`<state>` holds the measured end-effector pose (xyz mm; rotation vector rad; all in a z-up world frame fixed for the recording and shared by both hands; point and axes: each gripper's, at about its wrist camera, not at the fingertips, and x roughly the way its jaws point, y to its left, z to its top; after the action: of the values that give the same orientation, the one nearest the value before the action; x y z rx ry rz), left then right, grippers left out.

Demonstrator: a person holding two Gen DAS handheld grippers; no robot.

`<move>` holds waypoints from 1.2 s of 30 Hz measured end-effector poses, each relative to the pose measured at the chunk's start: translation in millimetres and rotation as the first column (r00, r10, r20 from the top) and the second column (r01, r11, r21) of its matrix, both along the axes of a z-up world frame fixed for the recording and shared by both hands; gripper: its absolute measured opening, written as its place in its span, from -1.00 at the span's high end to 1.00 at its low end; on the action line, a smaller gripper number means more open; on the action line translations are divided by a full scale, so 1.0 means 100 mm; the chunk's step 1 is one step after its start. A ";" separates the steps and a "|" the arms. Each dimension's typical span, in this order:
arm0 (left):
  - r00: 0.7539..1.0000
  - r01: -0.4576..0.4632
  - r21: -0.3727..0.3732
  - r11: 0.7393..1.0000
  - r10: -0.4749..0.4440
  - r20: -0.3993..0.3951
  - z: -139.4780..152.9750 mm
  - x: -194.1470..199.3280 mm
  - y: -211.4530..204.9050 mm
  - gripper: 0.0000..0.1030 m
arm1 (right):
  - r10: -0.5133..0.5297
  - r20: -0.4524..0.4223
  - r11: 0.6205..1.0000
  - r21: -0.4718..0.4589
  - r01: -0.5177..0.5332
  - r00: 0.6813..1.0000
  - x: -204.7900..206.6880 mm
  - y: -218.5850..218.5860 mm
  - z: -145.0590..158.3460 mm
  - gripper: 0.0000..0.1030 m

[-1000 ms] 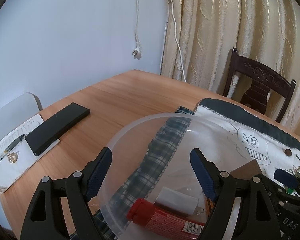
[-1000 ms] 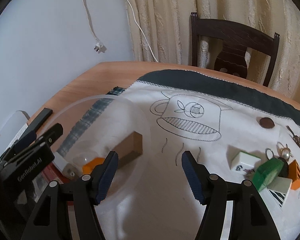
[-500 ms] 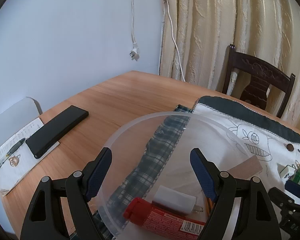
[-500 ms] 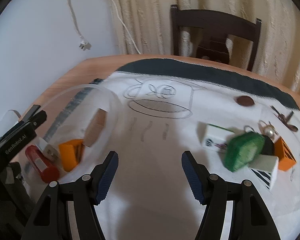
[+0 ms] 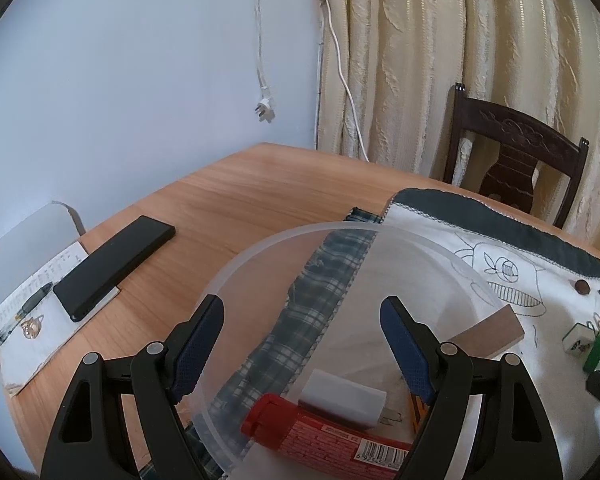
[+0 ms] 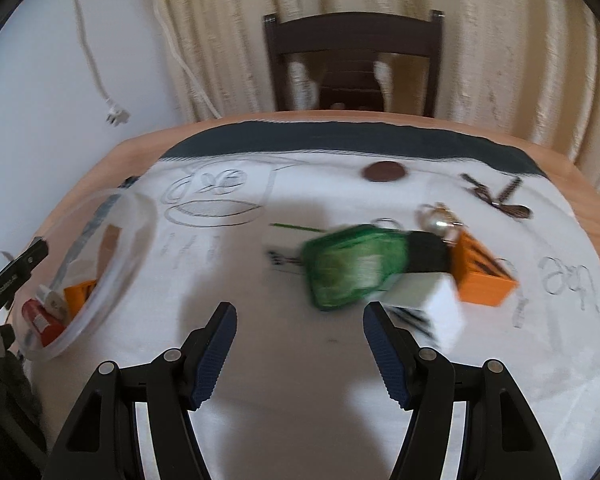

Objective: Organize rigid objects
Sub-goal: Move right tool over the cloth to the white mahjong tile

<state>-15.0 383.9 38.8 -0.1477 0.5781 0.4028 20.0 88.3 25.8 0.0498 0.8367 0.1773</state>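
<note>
pale blue wall (image 5: 140, 80), cream curtains (image 5: 480, 60), dark wooden chair (image 5: 516, 168), round wooden table (image 5: 240, 200).

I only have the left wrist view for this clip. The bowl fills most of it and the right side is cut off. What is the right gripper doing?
Observer: The right gripper is open and empty, low over the white cloth, facing a green block.
Reviewer: What else is in that cluster? I see only slivers.
Observer: Beside the green block lie an orange box, a white block and a white tile; the picture is blurred there.
Reviewer: Anything in the bowl hidden from me?
Observer: Yes, an orange piece sits inside the bowl, beside the red tube.
</note>
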 end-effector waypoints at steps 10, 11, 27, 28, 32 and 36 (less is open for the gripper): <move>0.998 0.069 0.009 0.998 -0.069 -0.011 0.10 -0.01 -0.19 -0.58 | -0.086 0.010 0.996 0.011 0.086 0.996 0.04 -0.43 0.01 -0.35; 0.997 0.076 0.009 0.997 -0.076 -0.010 0.12 -0.01 -0.21 -0.58 | -0.089 0.013 0.996 0.012 0.089 0.996 0.04 -0.46 0.02 -0.35; 0.978 0.207 0.011 0.978 -0.207 -0.015 0.27 0.02 -0.72 -0.58 | -0.121 -0.006 0.992 0.041 0.121 0.993 0.14 -0.81 -0.04 -0.35; 0.977 0.214 0.013 0.977 -0.214 -0.016 0.28 0.02 -0.75 -0.58 | -0.109 -0.002 0.993 0.038 0.109 0.994 0.16 -0.80 -0.04 -0.35; 0.968 0.250 0.008 0.968 -0.250 -0.023 0.29 0.03 -0.89 -0.58 | -0.069 -0.003 0.997 0.037 0.069 0.998 0.28 -0.73 -0.06 -0.35; 0.959 0.283 0.011 0.959 -0.283 -0.037 0.28 0.05 -1.02 -0.58 | -0.037 -0.006 0.999 0.029 0.037 0.999 0.36 -0.69 -0.10 -0.35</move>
<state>-10.2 281.9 67.0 -0.0406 0.6200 0.1318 56.3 18.9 16.3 0.0933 0.8377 0.1550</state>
